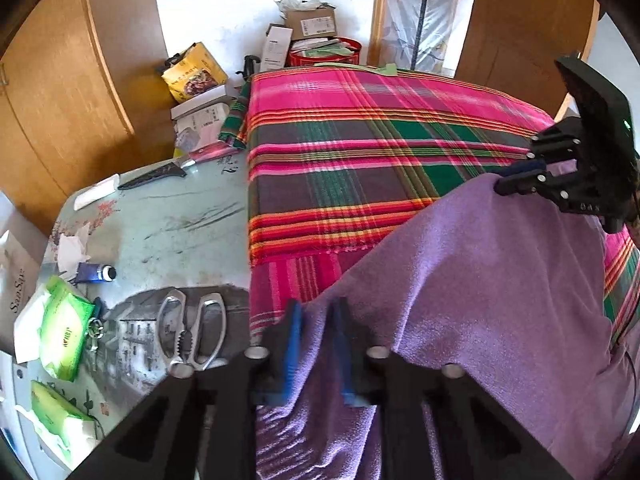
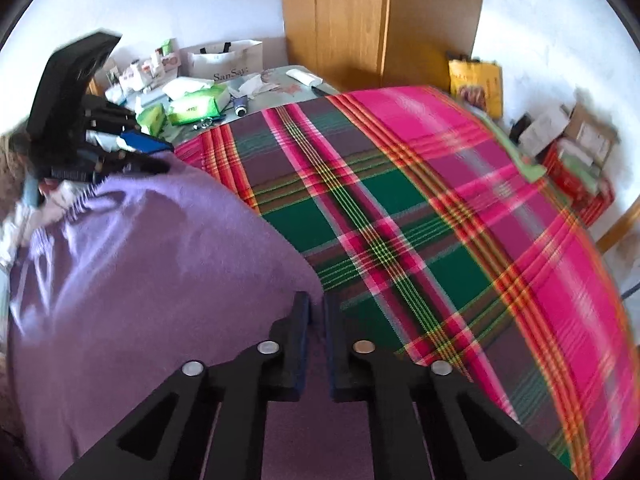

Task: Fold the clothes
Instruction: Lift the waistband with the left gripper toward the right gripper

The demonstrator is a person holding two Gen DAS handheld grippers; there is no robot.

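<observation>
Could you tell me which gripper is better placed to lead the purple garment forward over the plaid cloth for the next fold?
Probably neither alone. The left gripper and right gripper each pinch an edge of the purple garment above the plaid cloth. If one must lead, the right: its corner sits farther over the cloth.

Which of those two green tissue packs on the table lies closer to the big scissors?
The upper green tissue pack, beside the keys, lies closer to the scissors; the other pack sits lower, near the table's edge.

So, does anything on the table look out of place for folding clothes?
Yes. A knife and scissors lie loose on the bare table, left of the plaid cloth; the scissors are near the purple garment.
</observation>
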